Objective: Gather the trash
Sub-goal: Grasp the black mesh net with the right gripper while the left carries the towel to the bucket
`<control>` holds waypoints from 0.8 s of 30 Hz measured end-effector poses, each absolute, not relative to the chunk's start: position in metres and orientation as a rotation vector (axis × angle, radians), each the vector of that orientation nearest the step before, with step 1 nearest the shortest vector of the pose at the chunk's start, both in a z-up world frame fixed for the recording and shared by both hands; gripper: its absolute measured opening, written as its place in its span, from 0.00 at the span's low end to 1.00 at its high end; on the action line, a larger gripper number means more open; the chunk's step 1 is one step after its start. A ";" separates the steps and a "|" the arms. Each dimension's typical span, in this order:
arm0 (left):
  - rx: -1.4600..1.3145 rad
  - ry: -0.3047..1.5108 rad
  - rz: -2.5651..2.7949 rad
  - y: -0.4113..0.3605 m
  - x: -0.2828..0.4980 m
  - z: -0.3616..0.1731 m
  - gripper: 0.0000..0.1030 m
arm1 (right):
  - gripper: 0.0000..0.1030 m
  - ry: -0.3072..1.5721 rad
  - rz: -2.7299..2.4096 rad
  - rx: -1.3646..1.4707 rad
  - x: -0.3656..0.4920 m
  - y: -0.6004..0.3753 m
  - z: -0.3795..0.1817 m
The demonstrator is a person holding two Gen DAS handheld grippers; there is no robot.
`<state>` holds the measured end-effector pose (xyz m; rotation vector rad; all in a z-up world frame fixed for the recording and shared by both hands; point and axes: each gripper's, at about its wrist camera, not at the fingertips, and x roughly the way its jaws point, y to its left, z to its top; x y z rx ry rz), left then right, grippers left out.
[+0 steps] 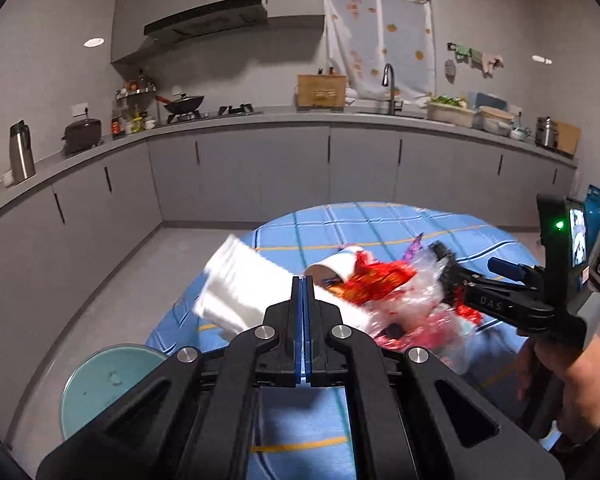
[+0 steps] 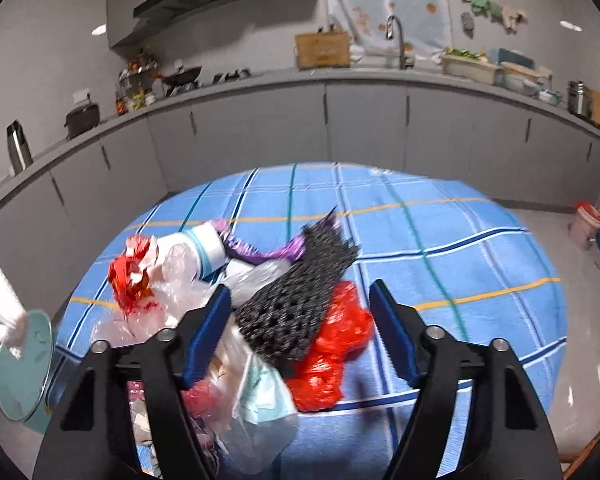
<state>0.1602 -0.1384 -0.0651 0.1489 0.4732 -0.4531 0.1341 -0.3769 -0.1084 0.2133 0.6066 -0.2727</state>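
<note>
My left gripper (image 1: 302, 280) is shut on a white folded paper towel (image 1: 240, 288), held up above the table's left edge. The towel's end also shows at the left of the right wrist view (image 2: 0, 296). A pile of trash lies on the blue checked tablecloth (image 2: 440, 240): a paper cup (image 1: 336, 266), red wrappers (image 1: 380, 280), clear plastic (image 2: 188, 280), a black mesh piece (image 2: 300, 312) and a red plastic bag (image 2: 336, 352). My right gripper (image 2: 302, 308) is open, its fingers straddling the black mesh and the pile.
A teal round bin (image 1: 108, 384) stands on the floor left of the table, also in the right wrist view (image 2: 24, 368). Grey kitchen cabinets and a counter (image 1: 260, 120) run behind. A red-lidded container (image 2: 586, 224) sits on the floor at right.
</note>
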 end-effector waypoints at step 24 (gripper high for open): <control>0.133 0.453 -0.233 -0.050 0.156 -0.054 0.01 | 0.17 0.361 -0.076 0.105 0.082 -0.303 -0.026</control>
